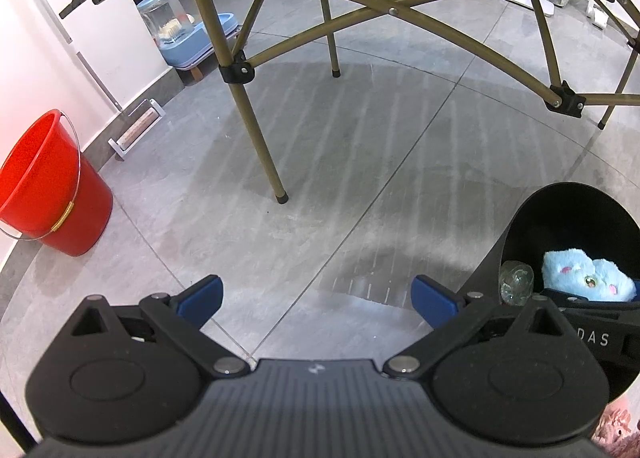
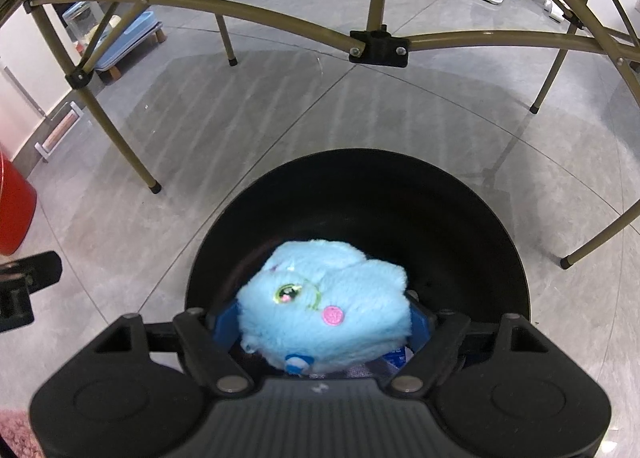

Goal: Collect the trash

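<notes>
A black round bin [image 2: 360, 186] stands on the grey tile floor; it also shows at the right of the left wrist view [image 1: 568, 214]. My right gripper [image 2: 320, 322] is shut on a light blue plush toy [image 2: 328, 298] and holds it over the bin's mouth. In the left wrist view the plush toy [image 1: 588, 278] shows inside the bin opening beside a crumpled clear plastic bottle [image 1: 516, 282]. My left gripper [image 1: 316, 298] is open and empty, above the floor to the left of the bin.
A folding table's tan metal legs [image 1: 260, 130] and cross braces [image 2: 376, 46] stand just ahead. A red bucket [image 1: 48, 186] stands by the white wall at the left. A blue pet feeder [image 1: 180, 34] sits further back. Boxes and bags line the far wall.
</notes>
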{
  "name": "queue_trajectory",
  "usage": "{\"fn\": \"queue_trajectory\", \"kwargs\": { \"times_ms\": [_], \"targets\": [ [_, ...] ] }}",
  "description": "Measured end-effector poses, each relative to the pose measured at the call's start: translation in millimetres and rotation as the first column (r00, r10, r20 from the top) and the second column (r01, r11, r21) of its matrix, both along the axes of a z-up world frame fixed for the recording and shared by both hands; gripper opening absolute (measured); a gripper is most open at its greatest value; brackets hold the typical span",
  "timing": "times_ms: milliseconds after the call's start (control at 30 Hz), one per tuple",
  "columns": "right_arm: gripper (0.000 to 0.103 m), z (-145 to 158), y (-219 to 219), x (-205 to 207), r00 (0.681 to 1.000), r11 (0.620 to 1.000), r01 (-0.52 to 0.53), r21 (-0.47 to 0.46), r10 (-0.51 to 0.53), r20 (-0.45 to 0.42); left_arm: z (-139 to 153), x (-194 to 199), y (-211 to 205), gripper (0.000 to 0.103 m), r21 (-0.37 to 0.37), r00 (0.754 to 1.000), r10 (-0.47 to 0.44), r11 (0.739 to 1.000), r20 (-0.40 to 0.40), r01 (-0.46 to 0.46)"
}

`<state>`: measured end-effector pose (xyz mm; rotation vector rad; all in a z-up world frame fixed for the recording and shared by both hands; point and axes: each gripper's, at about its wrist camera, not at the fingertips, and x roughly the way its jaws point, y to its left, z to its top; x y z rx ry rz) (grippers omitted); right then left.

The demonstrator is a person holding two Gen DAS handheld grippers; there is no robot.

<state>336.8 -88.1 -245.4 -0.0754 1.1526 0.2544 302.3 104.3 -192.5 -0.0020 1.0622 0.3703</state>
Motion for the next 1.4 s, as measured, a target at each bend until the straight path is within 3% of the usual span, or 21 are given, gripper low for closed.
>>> {"fn": "queue_trajectory", "kwargs": {
  "times_ms": [200,900,1400],
  "targets": [
    [0.103,-0.5,-1.0,1.0,1.0,1.0,0.017,-0.01,-0.016,0.005,-0.6,0.3,-0.2,0.102,0.0,1.0,0.0,1.0,-0.003,0.0],
    [0.103,3.6,-5.5,-0.2,0.999,1.0,0.028,-0.004,-0.028,0.022,-1.0,-0.8,-1.5,0.103,-0.012,1.0,-0.003,1.0,0.003,0.003],
    [0.103,24.0,-36.3,-14.9,0.998,0.999,0.038,0.034,-0.039,0.04,26.4,-8.3,-19.0,0.103,-0.046,0.997,-0.019,0.999,0.079,0.022]
  ]
}}
